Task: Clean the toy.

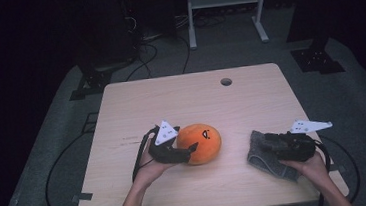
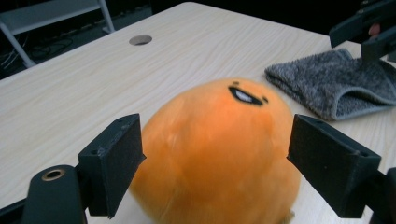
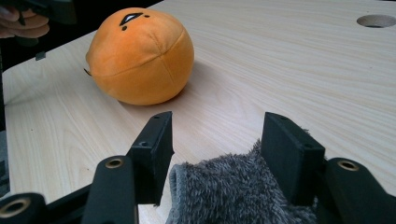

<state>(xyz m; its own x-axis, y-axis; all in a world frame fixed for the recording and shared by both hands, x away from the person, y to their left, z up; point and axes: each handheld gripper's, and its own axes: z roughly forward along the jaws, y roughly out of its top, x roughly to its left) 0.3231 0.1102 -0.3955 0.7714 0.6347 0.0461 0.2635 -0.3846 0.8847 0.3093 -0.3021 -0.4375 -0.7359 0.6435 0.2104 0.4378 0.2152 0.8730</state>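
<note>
Sitting between the spread jaws of the left gripper, the orange plush ball rests on the wooden table, its small stitched face turned up and away from that claw. In the left gripper view the two black pads stand on either side of the toy; the one on the view's left lies right at its flank, though whether it touches cannot be told, and the one on the right stands clear of it, so the claw is open and not squeezing. From the high view the left gripper comes at the plush ball from its left side, with the person's left hand behind it.

Well apart, off to the far side of the toy from that claw, a grey fuzzy cloth lies near the table's right edge. The right gripper hangs over it. In the right gripper view its jaws are open, the cloth bunched between them with the pile brushing the inner faces, no firm pinch visible. Beyond those jaws lies the plush ball, and a round cable hole sits in the table farther off.
</note>
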